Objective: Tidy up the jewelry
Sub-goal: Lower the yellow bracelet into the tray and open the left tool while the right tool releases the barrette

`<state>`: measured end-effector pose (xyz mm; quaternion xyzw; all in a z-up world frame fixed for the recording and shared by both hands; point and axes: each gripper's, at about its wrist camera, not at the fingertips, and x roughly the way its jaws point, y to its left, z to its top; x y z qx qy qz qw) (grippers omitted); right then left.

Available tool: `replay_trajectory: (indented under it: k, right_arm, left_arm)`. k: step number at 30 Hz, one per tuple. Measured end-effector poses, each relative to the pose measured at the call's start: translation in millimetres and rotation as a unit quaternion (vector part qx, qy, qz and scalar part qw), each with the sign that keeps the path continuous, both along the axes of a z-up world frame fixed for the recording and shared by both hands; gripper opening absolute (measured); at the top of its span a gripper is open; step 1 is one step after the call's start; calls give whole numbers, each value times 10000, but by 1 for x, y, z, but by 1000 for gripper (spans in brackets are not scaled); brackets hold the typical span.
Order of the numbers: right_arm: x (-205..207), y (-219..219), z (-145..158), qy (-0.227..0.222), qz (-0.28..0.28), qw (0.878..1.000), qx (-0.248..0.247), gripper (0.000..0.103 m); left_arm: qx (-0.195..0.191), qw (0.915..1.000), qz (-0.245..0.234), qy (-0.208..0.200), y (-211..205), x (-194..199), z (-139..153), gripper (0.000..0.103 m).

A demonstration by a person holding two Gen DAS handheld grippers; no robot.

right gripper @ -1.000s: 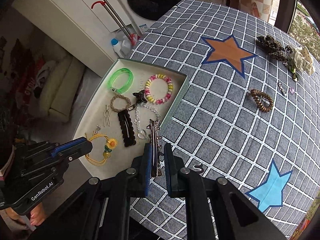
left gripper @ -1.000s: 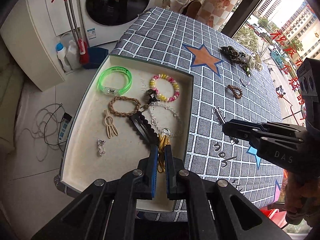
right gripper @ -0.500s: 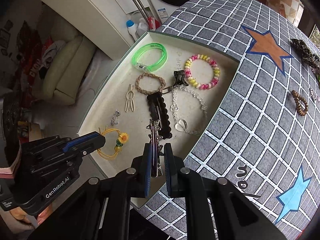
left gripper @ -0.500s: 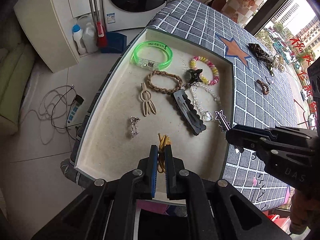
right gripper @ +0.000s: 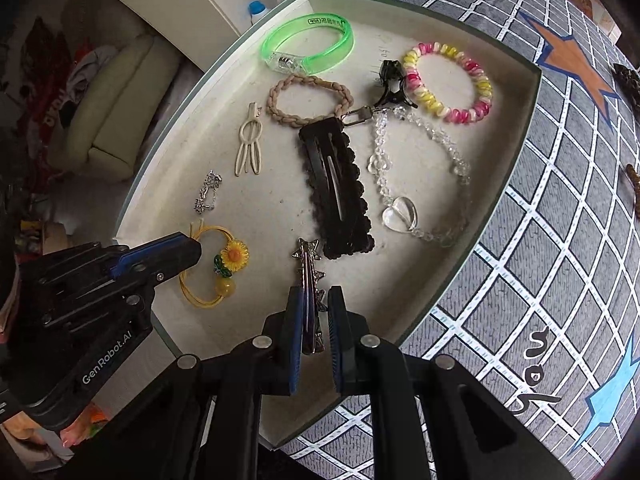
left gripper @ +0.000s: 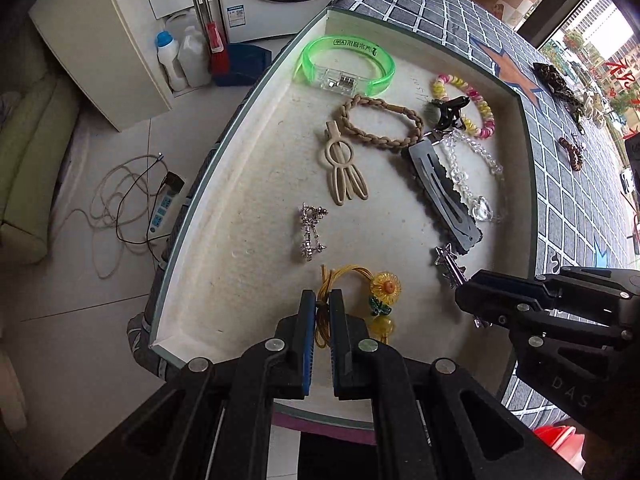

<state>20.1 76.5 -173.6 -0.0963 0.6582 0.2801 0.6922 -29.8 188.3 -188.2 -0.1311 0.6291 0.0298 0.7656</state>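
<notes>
We hold both grippers pointing steeply down over the near end of the tray (left gripper: 224,152), each clamped on a piece. The left gripper (left gripper: 319,304) is closed on the yellow cord of the sunflower hair tie (left gripper: 385,285), whose flower and beads lie just to its right, low over the tray floor or on it; we cannot tell which. The right gripper (right gripper: 315,312) is closed on the silver star clip (right gripper: 309,276). The clip's long axis runs straight out along the fingers, its star tip aimed at the near end of the black scalloped clip (right gripper: 336,184), close to it but apart. We judge the coming move turns on that gap: the clip should settle on the bare floor between the hair tie and the black clip. The heart bead chain (right gripper: 400,212) lies just right of that spot.
</notes>
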Motion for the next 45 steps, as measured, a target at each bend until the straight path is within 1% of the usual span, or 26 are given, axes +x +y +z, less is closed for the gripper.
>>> replay_trajectory:
  k: [4, 9, 12, 14, 15, 16, 17, 21, 27, 32, 36, 38, 39, 40, 41, 42, 45]
  right_arm:
    - [2, 1, -5, 6, 3, 10000, -17, 13]
    - [3, 7, -6, 3, 30, 10000, -42, 13]
    - [4, 8, -6, 45, 28, 10000, -56, 14]
    - [7, 9, -5, 80, 25, 9999, -76, 17]
    - [6, 8, -4, 69, 12, 9999, -78, 24]
    - [7, 7, -3, 53, -4, 10000, -58, 29]
    - [8, 6, -1, 43, -13, 10000, -33, 30]
    - [10, 5, 10, -64, -47, 10000, -1, 31]
    - [14, -2, 31, -202, -185, 9996, 37, 38]
    - [13, -20, 44, -295, -338, 9990, -36, 41]
    - [17, -36, 53, -269, -495, 9984, -107, 42]
    - [17, -42, 56, -241, -558, 9981, -137, 42]
    - [17, -45, 58, -230, -578, 9979, -157, 42]
    - [16, -47, 59, -225, -598, 9978, -202, 42]
    - [16, -49, 60, -222, -617, 9975, -264, 42]
    - [16, -49, 61, -212, -642, 9972, -313, 42]
    - [14, -53, 68, -186, -709, 9968, -316, 43]
  left_arm:
    - [77, 9999, -32, 82, -1, 1, -6, 14]
    - [231, 9996, -126, 94, -6, 2, -6, 14]
    - [309, 9994, -102, 146, -7, 3, -5, 14]
    - [320, 9994, -58, 151, -5, 2, -3, 14]
    - [327, 9993, -47, 149, -5, 2, -2, 14]
    - [338, 9993, -44, 146, -5, 1, 0, 14]
    - [354, 9993, -43, 146, -5, 1, 1, 14]
    - [391, 9992, -28, 102, -6, 1, 8, 14]
    - [339, 9994, -8, 47, -8, -2, 18, 14]
    - [338, 9994, 11, 93, -10, -3, 25, 14]
    - [275, 9994, 99, 174, -10, -6, 30, 14]
    - [308, 9993, 77, 205, -11, -7, 31, 14]
    - [360, 9990, 58, 242, -12, -7, 32, 29]
    - [412, 9987, 62, 278, -13, -8, 34, 84]
    - [494, 9983, 134, 274, -12, -10, 37, 103]
    - [587, 9980, 187, 135, -12, -12, 43, 103]
    - [539, 9983, 166, 130, -12, -13, 52, 103]
